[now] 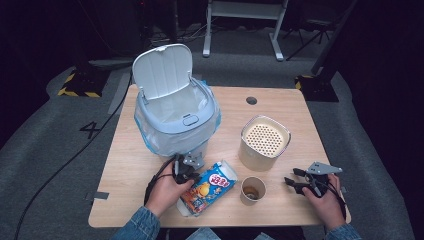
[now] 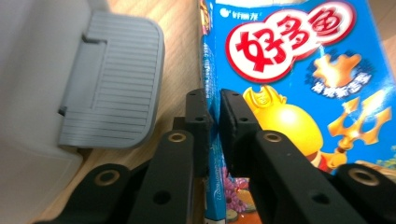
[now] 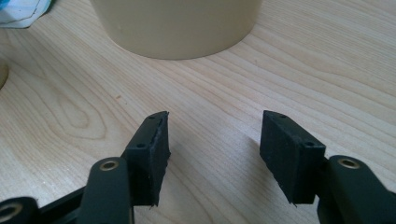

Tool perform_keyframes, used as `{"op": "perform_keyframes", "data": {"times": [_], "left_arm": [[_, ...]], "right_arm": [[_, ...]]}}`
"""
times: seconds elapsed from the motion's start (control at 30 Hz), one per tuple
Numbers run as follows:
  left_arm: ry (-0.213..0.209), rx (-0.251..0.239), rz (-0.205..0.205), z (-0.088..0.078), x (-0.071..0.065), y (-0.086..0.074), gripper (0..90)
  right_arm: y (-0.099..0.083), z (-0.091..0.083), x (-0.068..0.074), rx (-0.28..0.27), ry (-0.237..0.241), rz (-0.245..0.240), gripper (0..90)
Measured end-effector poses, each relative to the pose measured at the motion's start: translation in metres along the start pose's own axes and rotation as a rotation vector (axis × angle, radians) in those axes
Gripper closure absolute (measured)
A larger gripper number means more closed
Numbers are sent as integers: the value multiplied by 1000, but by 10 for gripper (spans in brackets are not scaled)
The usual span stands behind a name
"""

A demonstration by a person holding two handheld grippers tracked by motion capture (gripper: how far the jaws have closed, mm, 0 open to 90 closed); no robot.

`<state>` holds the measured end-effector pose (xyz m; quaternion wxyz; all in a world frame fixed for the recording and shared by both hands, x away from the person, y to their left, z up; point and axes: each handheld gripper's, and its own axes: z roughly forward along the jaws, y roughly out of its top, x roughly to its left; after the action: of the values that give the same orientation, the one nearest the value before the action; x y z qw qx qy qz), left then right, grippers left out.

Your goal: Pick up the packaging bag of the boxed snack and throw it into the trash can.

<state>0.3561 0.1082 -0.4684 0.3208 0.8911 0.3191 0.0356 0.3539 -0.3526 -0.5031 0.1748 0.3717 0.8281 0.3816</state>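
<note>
A blue snack box (image 1: 210,187) with red characters and an orange cartoon figure lies flat near the table's front edge. My left gripper (image 1: 192,176) is at the box's left edge. In the left gripper view the two pads of that gripper (image 2: 214,100) pinch the thin side edge of the snack box (image 2: 299,70), so it is shut on it. My right gripper (image 1: 292,179) rests at the front right of the table. In the right gripper view it (image 3: 215,135) stands open over bare wood, with nothing between its pads.
A light blue bin (image 1: 175,115) with its white lid up and a plastic liner stands behind the left hand; its grey pedal (image 2: 112,79) is close to the jaws. A beige perforated-top canister (image 1: 264,142) (image 3: 177,28) and a paper cup (image 1: 253,190) sit between the hands.
</note>
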Motion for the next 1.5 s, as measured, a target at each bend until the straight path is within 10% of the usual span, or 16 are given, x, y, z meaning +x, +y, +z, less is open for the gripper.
{"op": "perform_keyframes", "data": {"times": [0.3, 1.5], "left_arm": [[-38, -182, 19, -42, -8, 4, 856], [-61, -559, 107, -140, -15, 37, 871]], "right_arm": [[0, 0, 0, 0, -3, -2, 427], [0, 0, -1, 2, 3, 0, 424]]}}
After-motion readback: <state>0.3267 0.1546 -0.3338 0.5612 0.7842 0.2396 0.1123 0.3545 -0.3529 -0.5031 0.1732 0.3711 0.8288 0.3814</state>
